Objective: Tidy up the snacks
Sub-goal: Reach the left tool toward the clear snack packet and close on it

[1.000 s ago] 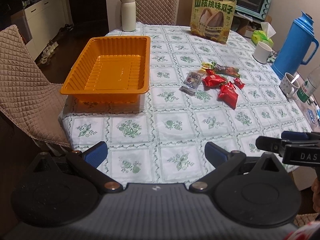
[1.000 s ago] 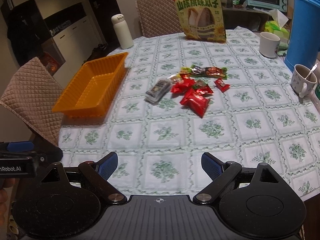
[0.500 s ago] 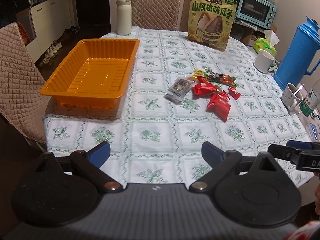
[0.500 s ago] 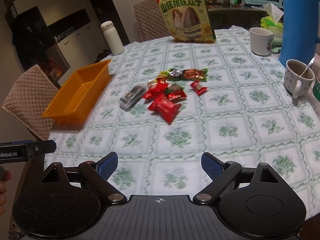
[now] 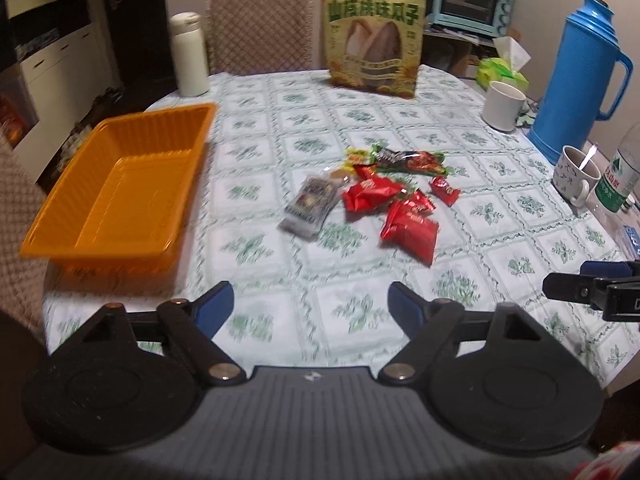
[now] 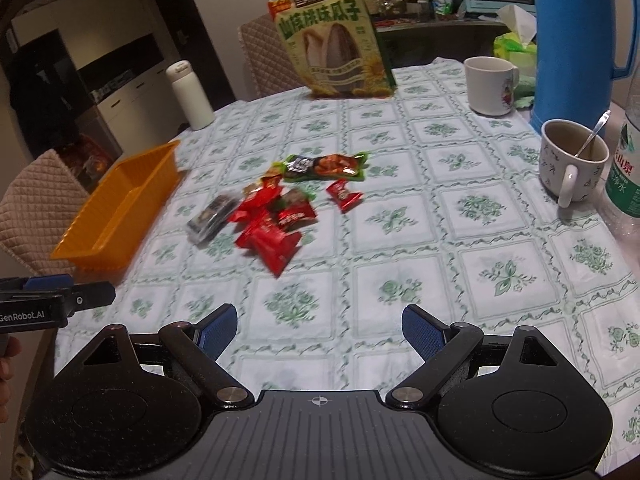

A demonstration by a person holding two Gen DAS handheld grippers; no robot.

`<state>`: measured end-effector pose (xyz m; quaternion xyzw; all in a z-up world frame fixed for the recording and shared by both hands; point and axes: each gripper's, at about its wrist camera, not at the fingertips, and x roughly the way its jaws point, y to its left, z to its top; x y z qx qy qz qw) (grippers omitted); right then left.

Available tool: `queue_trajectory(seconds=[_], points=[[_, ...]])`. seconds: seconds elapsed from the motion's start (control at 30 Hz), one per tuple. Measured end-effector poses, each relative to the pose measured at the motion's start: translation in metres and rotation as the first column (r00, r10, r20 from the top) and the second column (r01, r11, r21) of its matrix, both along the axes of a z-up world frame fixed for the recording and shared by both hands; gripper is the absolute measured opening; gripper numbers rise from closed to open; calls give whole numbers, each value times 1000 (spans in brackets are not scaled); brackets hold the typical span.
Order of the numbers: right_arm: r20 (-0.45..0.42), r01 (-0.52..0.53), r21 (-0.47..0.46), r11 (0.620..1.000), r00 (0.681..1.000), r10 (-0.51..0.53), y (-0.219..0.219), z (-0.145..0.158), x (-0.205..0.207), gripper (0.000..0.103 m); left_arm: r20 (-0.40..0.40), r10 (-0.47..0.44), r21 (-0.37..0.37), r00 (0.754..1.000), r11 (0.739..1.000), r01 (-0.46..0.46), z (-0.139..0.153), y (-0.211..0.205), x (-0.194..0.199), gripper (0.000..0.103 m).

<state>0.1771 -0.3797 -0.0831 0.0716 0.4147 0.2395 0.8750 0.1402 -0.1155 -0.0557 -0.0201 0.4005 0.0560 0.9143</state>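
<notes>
left wrist view shows the left gripper (image 5: 310,306) hovering over the near edge of the table (image 5: 500,208) with its blue-padded jaws spread wide and nothing between them; the right gripper (image 6: 318,326) is likewise wide apart and empty in its own view, and its tip pokes in at 3 o'clock of the left view. judging by this, the job is at the very start: the snack pile (image 5: 380,196) lies loose near the middle of the table, toward 12 o'clock from the left jaws, while the orange tray (image 5: 48,236) sits empty at about 10 o'clock, well apart from the pile. the next move probably calls for reaching forward to one packet at the pile's near edge, likely the big red packet (image 5: 410,228) or the grey packet (image 5: 310,206), and pinching it by a crimped end, since the wrappers are thin, glossy, crinkly film that could slide on the tablecloth. the red ones are puffy little pillows, the long green and dark packet (image 6: 324,166) is flat, and a small red sachet (image 6: 344,195) lies a little apart at the pile's 3 o'clock. the tray is ribbed, thin moulded plastic, light enough to shift if bumped. a tall seed bag (image 5: 374,38) stands upright at the far side
</notes>
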Motion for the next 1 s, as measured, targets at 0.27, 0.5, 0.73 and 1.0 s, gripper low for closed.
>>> queue_trajectory(seconds=[0.27, 0.5, 0.73, 1.0], points=[[26, 90, 5, 996, 996, -90, -6, -4, 23, 90, -35, -118, 24, 992, 993, 119, -16, 7, 67, 61], [31, 149, 2, 989, 988, -149, -2, -11, 47, 90, -74, -169, 35, 983, 984, 172, -34, 17, 120, 61], [34, 155, -36, 987, 988, -153, 6, -19, 69, 90, -115, -188, 34, 975, 981, 193, -54, 25, 153, 56], [36, 131, -76, 988, 991, -129, 18, -29, 89, 89, -154, -190, 29, 970, 980, 196, -73, 32, 174, 51]])
